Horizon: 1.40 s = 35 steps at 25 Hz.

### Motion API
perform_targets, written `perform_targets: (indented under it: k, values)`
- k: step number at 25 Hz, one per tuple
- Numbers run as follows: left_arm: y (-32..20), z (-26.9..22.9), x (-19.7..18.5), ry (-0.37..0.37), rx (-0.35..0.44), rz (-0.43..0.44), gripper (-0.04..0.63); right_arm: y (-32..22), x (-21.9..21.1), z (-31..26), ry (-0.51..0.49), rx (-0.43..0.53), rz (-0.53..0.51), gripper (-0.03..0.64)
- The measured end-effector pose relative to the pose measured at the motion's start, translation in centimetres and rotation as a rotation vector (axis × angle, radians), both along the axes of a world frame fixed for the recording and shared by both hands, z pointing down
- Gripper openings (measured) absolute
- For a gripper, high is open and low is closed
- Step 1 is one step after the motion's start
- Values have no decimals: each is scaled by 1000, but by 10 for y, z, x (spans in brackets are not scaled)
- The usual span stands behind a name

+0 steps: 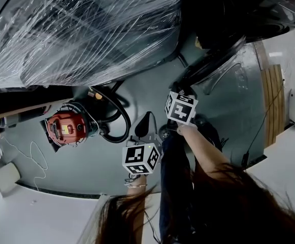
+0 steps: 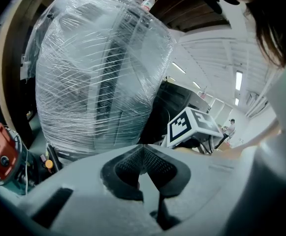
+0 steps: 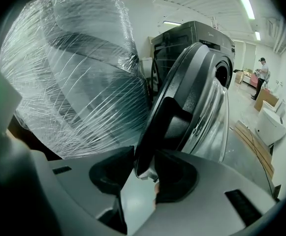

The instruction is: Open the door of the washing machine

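Observation:
The dark washing machine stands at the top right of the head view. Its round door with the glass bowl is swung wide open. My right gripper is at the door's lower rim. The rim sits between the open jaws, close to both pads. Its marker cube shows just below the door. My left gripper hangs free to the left, shut on nothing, its cube nearer to me.
A big appliance wrapped in plastic film stands left of the washer, close to the open door. A red vacuum cleaner with a black hose lies on the floor at the left. A wooden pallet is at the right.

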<state>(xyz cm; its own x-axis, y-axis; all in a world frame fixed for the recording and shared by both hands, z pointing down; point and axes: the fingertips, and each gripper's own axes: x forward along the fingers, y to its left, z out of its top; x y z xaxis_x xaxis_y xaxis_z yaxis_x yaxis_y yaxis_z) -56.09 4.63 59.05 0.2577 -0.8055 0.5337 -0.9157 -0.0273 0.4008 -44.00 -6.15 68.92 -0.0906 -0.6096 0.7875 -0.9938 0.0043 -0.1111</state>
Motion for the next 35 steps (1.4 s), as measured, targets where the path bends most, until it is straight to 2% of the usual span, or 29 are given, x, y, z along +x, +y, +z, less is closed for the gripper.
perform_targets:
  k: [12, 25, 35]
  values:
    - [0, 3, -5, 8, -2, 9, 12, -6, -6, -1, -16, 6, -5, 121]
    - [3, -4, 9, 2, 10, 73, 12, 8, 5, -2, -15, -21, -28, 115]
    - [9, -22, 21, -13, 32, 99, 12, 18, 19, -28, 16, 25, -63, 84]
